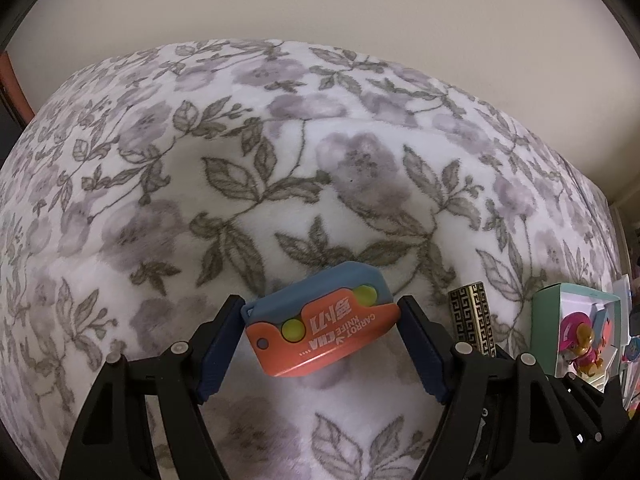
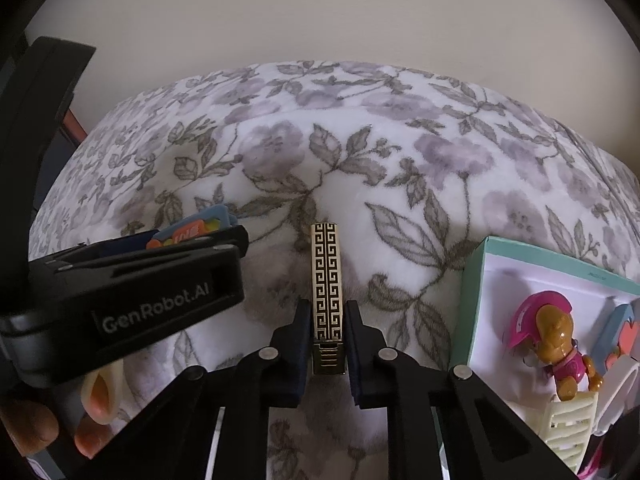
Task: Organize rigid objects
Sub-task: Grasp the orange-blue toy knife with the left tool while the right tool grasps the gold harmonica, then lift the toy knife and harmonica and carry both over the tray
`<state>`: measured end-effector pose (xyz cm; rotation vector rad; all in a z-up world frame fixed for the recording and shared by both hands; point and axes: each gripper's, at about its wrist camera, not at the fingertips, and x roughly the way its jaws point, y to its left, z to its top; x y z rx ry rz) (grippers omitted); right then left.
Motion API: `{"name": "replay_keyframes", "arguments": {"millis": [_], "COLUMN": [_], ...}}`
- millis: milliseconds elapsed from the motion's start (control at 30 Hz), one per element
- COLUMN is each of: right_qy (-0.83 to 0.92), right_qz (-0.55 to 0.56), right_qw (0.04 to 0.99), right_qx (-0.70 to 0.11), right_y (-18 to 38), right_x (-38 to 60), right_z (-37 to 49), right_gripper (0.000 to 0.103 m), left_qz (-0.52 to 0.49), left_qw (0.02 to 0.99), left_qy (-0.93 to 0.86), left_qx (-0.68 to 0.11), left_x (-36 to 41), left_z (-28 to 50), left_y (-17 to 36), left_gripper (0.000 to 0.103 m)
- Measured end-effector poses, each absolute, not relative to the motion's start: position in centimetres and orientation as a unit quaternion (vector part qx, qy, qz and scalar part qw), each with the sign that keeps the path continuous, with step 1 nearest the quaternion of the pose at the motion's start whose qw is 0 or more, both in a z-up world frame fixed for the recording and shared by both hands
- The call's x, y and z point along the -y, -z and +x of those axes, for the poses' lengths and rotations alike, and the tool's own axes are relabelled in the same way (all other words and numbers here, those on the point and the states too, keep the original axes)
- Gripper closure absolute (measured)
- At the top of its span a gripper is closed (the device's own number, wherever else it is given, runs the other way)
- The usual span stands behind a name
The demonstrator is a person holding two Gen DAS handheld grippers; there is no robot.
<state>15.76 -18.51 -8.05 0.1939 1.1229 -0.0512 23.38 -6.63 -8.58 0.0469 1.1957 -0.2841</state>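
Observation:
An orange and blue toy carrot knife (image 1: 324, 320) lies on the floral blanket (image 1: 280, 160). My left gripper (image 1: 320, 304) is shut on it, one dark pad against each short end. A narrow gold bar with a black key pattern (image 2: 326, 264), perhaps a lighter, lies pointing away from me. My right gripper (image 2: 328, 308) is shut on its near end, both pads pressed to its sides. In the left wrist view the gold bar (image 1: 472, 320) sits just right of my left gripper. The right wrist view shows the left gripper's black body (image 2: 140, 292) at the left, with the toy knife (image 2: 192, 230) peeking out behind it.
A teal-edged open box (image 2: 476, 300) stands at the right, holding a pink-helmeted pup figure (image 2: 556, 340) and a cream slatted piece (image 2: 568, 420). A person's fingers (image 2: 96, 396) show under the left gripper. The blanket runs back to a pale wall.

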Motion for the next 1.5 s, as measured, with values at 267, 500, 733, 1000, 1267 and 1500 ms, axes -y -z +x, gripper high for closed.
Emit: {"name": "replay_keyframes", "arguments": {"millis": [267, 500, 733, 1000, 1267, 1500], "right_qy": [0.022, 0.020, 0.025, 0.037, 0.054, 0.076], "right_qz": [0.109, 0.116, 0.131, 0.144, 0.158, 0.187], "right_qw": [0.836, 0.834, 0.831, 0.836, 0.842, 0.840], "right_qx": [-0.537, -0.538, -0.540, -0.528, -0.513, -0.503], "right_y": [7.5, 6.2, 4.5, 1.4, -1.2, -2.0], "right_x": [18.9, 18.8, 19.1, 19.8, 21.1, 22.8], "right_z": [14.9, 13.5, 11.3, 8.3, 4.7, 1.0], "right_gripper": [0.086, 0.087, 0.087, 0.087, 0.087, 0.087], "left_qz": [0.019, -0.003, -0.026, -0.027, -0.015, 0.010], "left_qw": [0.816, 0.816, 0.808, 0.814, 0.824, 0.836], "left_qy": [0.125, 0.125, 0.135, 0.150, 0.162, 0.175], "left_qx": [-0.565, -0.565, -0.572, -0.561, -0.543, -0.519], "left_x": [6.0, 5.1, 5.1, 5.0, 4.6, 4.6], "left_z": [22.7, 21.6, 19.5, 16.4, 13.7, 10.9], "left_y": [7.8, 6.2, 4.7, 2.3, 0.0, -1.9], "left_gripper": [0.025, 0.025, 0.025, 0.025, 0.025, 0.025]}}
